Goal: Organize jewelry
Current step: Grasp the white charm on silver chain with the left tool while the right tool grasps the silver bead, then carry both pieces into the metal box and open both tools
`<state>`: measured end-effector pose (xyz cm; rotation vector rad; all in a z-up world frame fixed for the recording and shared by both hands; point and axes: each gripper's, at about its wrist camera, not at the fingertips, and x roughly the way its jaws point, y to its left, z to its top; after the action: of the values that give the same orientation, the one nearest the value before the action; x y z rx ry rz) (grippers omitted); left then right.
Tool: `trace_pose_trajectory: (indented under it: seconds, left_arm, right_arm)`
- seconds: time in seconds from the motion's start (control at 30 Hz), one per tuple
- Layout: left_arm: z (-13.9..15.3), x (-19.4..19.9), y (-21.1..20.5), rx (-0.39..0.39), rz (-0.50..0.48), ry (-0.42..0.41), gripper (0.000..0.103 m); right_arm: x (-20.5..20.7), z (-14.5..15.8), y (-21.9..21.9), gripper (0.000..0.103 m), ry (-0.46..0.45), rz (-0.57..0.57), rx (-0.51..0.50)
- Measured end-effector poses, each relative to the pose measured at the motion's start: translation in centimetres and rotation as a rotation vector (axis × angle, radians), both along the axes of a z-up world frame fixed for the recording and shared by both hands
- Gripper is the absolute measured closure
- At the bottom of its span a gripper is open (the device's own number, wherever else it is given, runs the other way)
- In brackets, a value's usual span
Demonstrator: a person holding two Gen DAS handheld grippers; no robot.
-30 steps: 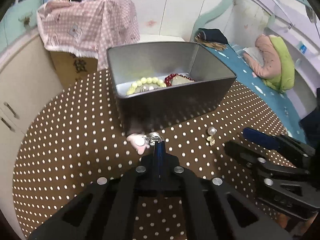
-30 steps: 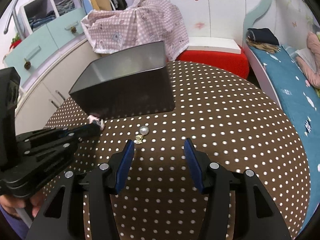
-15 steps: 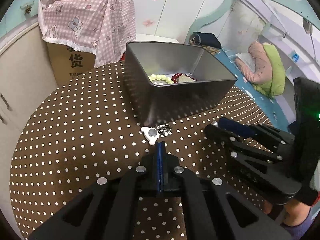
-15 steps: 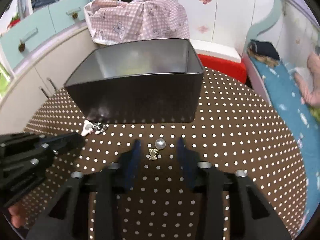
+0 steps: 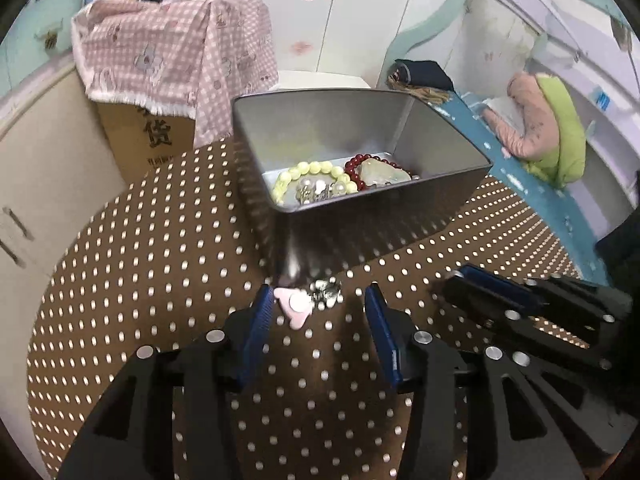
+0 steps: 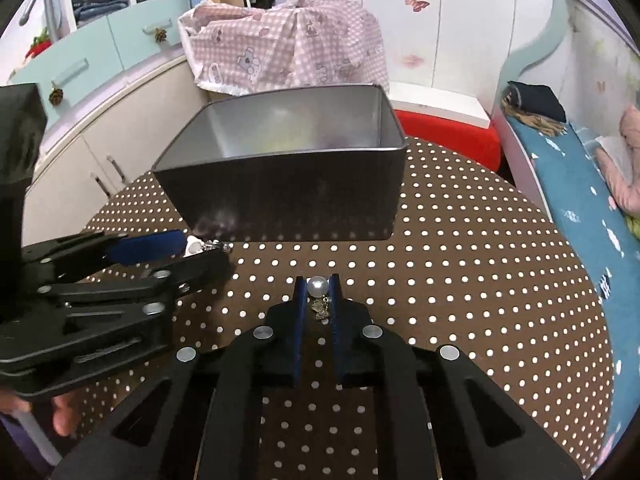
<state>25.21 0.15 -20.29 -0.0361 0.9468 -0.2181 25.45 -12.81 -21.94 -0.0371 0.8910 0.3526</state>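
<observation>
A dark metal tin stands on the brown dotted table. It holds a yellow bead bracelet, a red bead bracelet and small silver pieces. My left gripper is open around a pink brooch with a silver charm lying at the tin's near corner. My right gripper is nearly shut around a pearl earring on the table; its pads touch the pearl's sides. The left gripper also shows in the right wrist view.
A pink checked cloth covers a cardboard box behind the table. White cabinets stand at the left. A blue bed with clothes lies at the right. A red stool stands behind the tin.
My left gripper has opened and now straddles the pink brooch. My right gripper has moved forward and closed in on the pearl earring.
</observation>
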Motion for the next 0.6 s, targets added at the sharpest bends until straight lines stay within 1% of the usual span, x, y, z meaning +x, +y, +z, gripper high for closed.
trace_pose_trajectory:
  seconds: [0.1,0.17,0.2,0.23,0.27,0.33,0.4,0.53,0.6]
  left_arm:
    - [-0.1,0.4,-0.5,0.045,0.004,-0.001,0.060]
    - [-0.1,0.3,-0.7,0.080,0.012,-0.008,0.067]
    - [-0.1,0.2,-0.7,0.103,0.013,-0.017,0.074]
    - [-0.1,0.0,-0.6,0.124,0.015,-0.026,0.083]
    - [-0.1,0.0,-0.3,0.126,0.016,-0.029,0.090]
    - [0.0,0.0,0.6,0.091,0.019,-0.020,0.098]
    - [0.0,-0.3,1.3,0.044,0.011,-0.009,0.098]
    - [0.0,-1.0,1.6,0.027,-0.010,-0.013,0.098]
    - [0.0,-1.3,1.9,-0.021,-0.023,0.002,0.098]
  right_arm:
    - [-0.1,0.2,-0.3,0.092,-0.005,0.000,0.008]
    - [-0.1,0.3,-0.4,0.092,-0.007,0.002,0.013]
    - [-0.2,0.3,-0.4,0.092,-0.009,0.003,0.015]
    - [-0.2,0.4,-0.5,0.092,-0.010,0.004,0.020]
    - [-0.2,0.5,-0.5,0.091,-0.011,0.004,0.023]
    - [-0.2,0.6,-0.7,0.091,-0.012,0.004,0.028]
    - [-0.3,0.6,-0.8,0.091,-0.011,0.003,0.035]
    - [-0.4,1.0,-0.7,0.092,-0.014,0.000,0.046]
    - [-0.6,1.3,-0.7,0.092,-0.017,0.000,0.052]
